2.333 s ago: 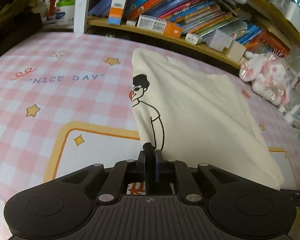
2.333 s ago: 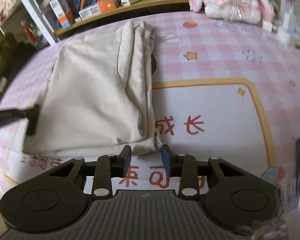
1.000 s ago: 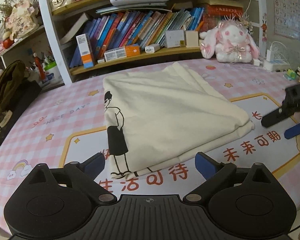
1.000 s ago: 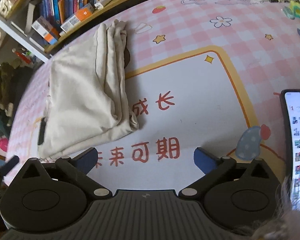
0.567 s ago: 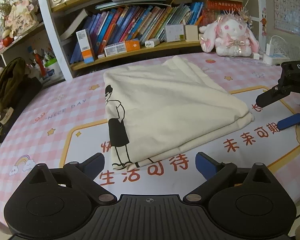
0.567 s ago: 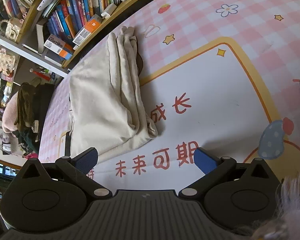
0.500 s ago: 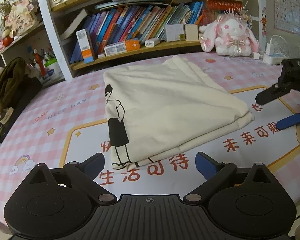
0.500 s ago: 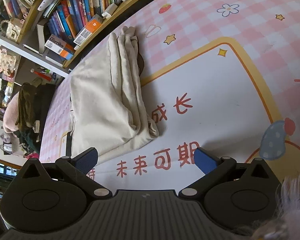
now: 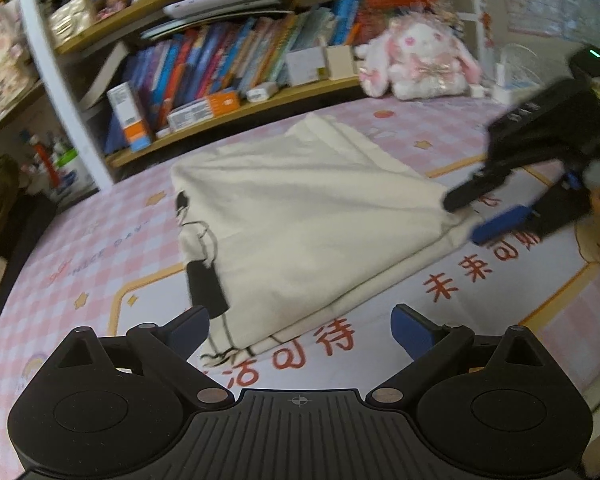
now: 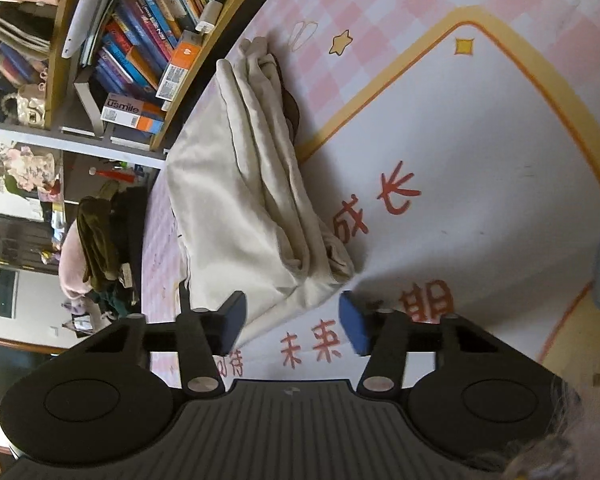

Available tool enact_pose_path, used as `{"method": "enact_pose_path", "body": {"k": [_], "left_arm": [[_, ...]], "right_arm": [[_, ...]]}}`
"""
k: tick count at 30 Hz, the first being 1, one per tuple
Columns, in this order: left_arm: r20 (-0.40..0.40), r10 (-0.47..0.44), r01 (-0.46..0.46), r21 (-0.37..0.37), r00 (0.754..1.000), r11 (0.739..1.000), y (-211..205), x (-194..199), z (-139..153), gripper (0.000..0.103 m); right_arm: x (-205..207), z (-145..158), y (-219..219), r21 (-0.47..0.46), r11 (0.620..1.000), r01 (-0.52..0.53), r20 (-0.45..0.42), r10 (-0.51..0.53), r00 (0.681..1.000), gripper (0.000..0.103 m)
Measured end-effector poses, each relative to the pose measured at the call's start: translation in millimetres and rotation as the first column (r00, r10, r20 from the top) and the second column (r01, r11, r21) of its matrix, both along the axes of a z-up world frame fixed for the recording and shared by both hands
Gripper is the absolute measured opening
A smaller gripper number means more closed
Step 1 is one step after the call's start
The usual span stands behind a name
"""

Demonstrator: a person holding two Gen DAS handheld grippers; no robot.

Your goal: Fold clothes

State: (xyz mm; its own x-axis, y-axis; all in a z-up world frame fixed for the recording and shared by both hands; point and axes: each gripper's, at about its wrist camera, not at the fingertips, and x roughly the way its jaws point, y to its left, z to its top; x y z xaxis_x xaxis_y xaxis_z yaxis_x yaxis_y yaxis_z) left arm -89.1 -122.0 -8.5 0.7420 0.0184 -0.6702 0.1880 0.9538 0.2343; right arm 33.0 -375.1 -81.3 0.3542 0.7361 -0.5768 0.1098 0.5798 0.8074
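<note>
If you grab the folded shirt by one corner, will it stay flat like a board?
Probably not. The cream shirt is soft cloth lying in loose layers, so it would likely droop and unfold. The right gripper, closing around its corner, may catch only some layers.

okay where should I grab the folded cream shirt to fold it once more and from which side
Probably take the shirt at its near corners, coming in low from the front edge. There the stacked layers end in a loose, slightly raised edge. The right gripper is already at one such corner, jaws closing but not yet pressing the cloth; the left gripper stands open before the other.
</note>
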Motion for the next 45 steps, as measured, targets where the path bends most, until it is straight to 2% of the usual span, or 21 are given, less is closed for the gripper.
{"method": "enact_pose_path", "body": {"k": [2, 4, 10, 13, 16, 17, 20, 21, 22, 24, 25, 28, 29, 32, 34, 37, 39, 41, 42, 43, 45], "left_arm": [[-0.004, -0.043, 0.043, 0.032, 0.999, 0.999, -6.1, 3.8, -4.0, 0.099], [-0.008, -0.083, 0.083, 0.074, 0.997, 0.994, -13.8, 8.0, -8.7, 0.099], [0.009, -0.181, 0.174, 0.229, 0.983, 0.958, -37.6, 26.6, -23.1, 0.098], [0.011, -0.201, 0.187, 0.313, 0.980, 0.931, -49.3, 39.4, -34.8, 0.090], [0.036, -0.202, 0.174, 0.371, 0.979, 0.912, -52.3, 47.2, -41.3, 0.069], [0.036, -0.192, 0.164, 0.384, 0.981, 0.909, -51.5, 50.2, -42.1, 0.050], [0.037, -0.178, 0.154, 0.348, 0.983, 0.925, -45.1, 55.3, -38.8, 0.046], [0.036, -0.181, 0.158, 0.346, 0.983, 0.925, -45.0, 55.2, -38.4, 0.046], [0.035, -0.185, 0.162, 0.344, 0.982, 0.925, -44.9, 55.1, -38.1, 0.046], [0.033, -0.188, 0.167, 0.336, 0.982, 0.927, -44.2, 55.4, -37.0, 0.048], [0.032, -0.188, 0.167, 0.330, 0.982, 0.929, -43.5, 55.7, -36.4, 0.048], [0.030, -0.187, 0.169, 0.314, 0.982, 0.934, -41.6, 56.5, -34.2, 0.048], [0.030, -0.187, 0.169, 0.310, 0.982, 0.936, -41.0, 56.6, -33.3, 0.048], [0.031, -0.185, 0.168, 0.298, 0.982, 0.940, -39.4, 56.5, -31.8, 0.049], [0.032, -0.184, 0.167, 0.291, 0.982, 0.942, -38.7, 55.8, -31.6, 0.049], [0.036, -0.181, 0.164, 0.279, 0.983, 0.946, -37.9, 54.6, -31.3, 0.049], [0.039, -0.177, 0.160, 0.271, 0.983, 0.949, -36.9, 54.2, -31.1, 0.049], [0.042, -0.175, 0.158, 0.265, 0.984, 0.951, -35.2, 53.4, -32.2, 0.049], [0.042, -0.175, 0.158, 0.265, 0.984, 0.951, -34.6, 52.3, -33.1, 0.049], [0.042, -0.175, 0.157, 0.267, 0.984, 0.951, -33.8, 50.8, -34.0, 0.049], [0.044, -0.176, 0.156, 0.283, 0.983, 0.946, -31.1, 45.8, -36.7, 0.050]], "right_arm": [[5.7, -1.9, 3.0, 0.008, 1.000, 0.013, -0.008, -0.013, 1.000, 0.038], [10.4, -2.3, 3.5, 0.028, 0.999, 0.031, -0.016, -0.030, 0.999, 0.013], [15.4, 29.1, 4.5, 0.124, 0.992, 0.025, 0.063, -0.033, 0.997, 0.008], [20.3, 39.9, 9.6, 0.125, 0.992, 0.010, 0.083, -0.020, 0.996, 0.008], [22.6, 47.4, 11.7, 0.114, 0.993, -0.005, 0.099, -0.006, 0.995, 0.008], [22.5, 50.7, 11.8, 0.098, 0.995, -0.018, 0.112, 0.007, 0.994, 0.008], [20.1, 61.2, 12.1, 0.001, 0.997, -0.073, 0.172, 0.071, 0.983, 0.014], [17.2, 67.9, 16.0, -0.086, 0.990, -0.108, 0.220, 0.124, 0.967, 0.026], [14.0, 75.1, 20.4, -0.181, 0.974, -0.139, 0.267, 0.185, 0.946, 0.048], [-0.3, 90.3, 36.0, -0.436, 0.883, -0.174, 0.382, 0.357, 0.852, 0.066], [-9.2, 95.1, 46.5, -0.563, 0.807, -0.180, 0.419, 0.466, 0.779, 0.073], [-30.2, 91.4, 75.4, -0.801, 0.571, -0.177, 0.384, 0.719, 0.579, 0.097], [-36.4, 86.8, 84.7, -0.856, 0.492, -0.156, 0.351, 0.776, 0.524, 0.099], [-58.1, 66.1, 105.3, -0.957, 0.291, 0.000, 0.272, 0.894, 0.355, 0.103], [-71.0, 50.5, 117.5, -0.977, 0.189, 0.094, 0.206, 0.951, 0.229, 0.103], [-82.1, 23.8, 132.4, -0.979, 0.056, 0.195, 0.073, 0.994, 0.077, 0.101], [-84.3, 13.9, 138.1, -0.975, 0.003, 0.220, 0.007, 1.000, 0.019, 0.096], [-86.3, 4.6, 143.7, -0.969, -0.047, 0.244, -0.057, 0.998, -0.034, 0.071], [-83.2, -0.1, 146.4, -0.967, -0.081, 0.242, -0.092, 0.995, -0.034, 0.041], [-79.5, -3.4, 147.8, -0.965, -0.106, 0.238, -0.115, 0.993, -0.022, 0.023], [-75.5, -5.9, 149.2, -0.963, -0.119, 0.242, -0.126, 0.992, -0.015, 0.022]]}}
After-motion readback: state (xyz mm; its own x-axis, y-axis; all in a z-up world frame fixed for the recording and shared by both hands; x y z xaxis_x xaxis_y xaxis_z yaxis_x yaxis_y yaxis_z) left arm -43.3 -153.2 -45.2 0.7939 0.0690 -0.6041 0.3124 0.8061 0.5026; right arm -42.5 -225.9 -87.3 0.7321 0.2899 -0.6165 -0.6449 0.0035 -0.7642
